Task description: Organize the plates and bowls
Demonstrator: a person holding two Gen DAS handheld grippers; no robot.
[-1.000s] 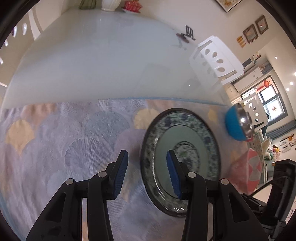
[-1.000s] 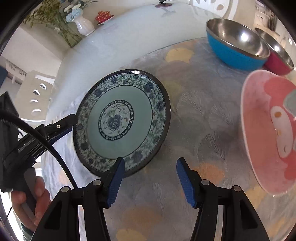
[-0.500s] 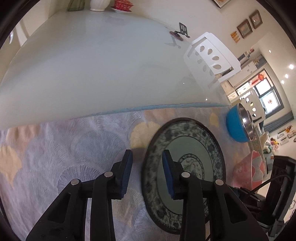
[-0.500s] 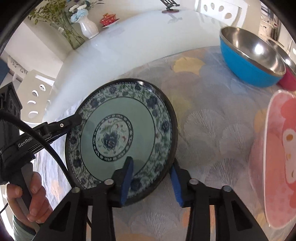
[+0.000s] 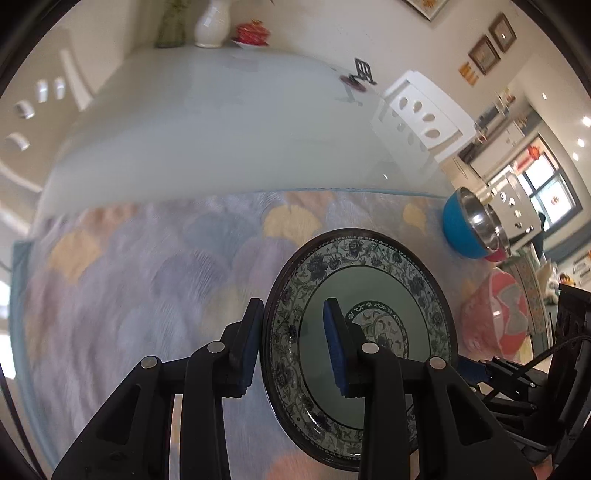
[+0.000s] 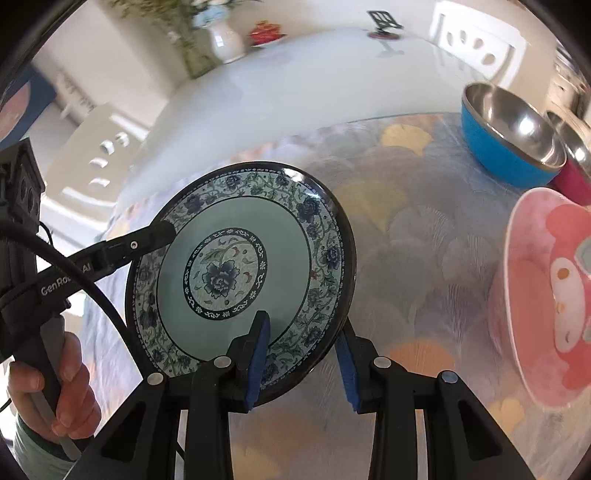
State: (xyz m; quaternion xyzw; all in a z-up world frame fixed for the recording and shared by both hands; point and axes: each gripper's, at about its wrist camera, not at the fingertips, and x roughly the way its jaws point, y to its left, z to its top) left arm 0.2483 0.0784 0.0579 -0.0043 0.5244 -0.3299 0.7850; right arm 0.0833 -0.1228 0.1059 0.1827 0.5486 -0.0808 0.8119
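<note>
Both claws have hold of the same dish. The left gripper has its blue pads drawn in narrow across the rim of the blue-and-white plate, one pad behind the edge, the other on the patterned face; its jaws have just been closing, and the rim is between them. The right gripper pinches the near edge of that plate the same way, one pad on the floral border, the other under the rim; its jaws too have just been closing on the plate. In the right wrist view the left gripper's black finger reaches in to the plate's far edge, and a hand grips its handle at the lower left.

The plate sits tilted over a pastel tablecloth printed with fan shapes, which covers the near part of a pale glossy table. To the right lie a pink cartoon plate, a blue-sided steel bowl and just behind it a red-sided bowl. At the far end stand a white vase, a small red dish and a black stand. White chairs with cut-out backs flank the table; framed pictures hang on the wall
</note>
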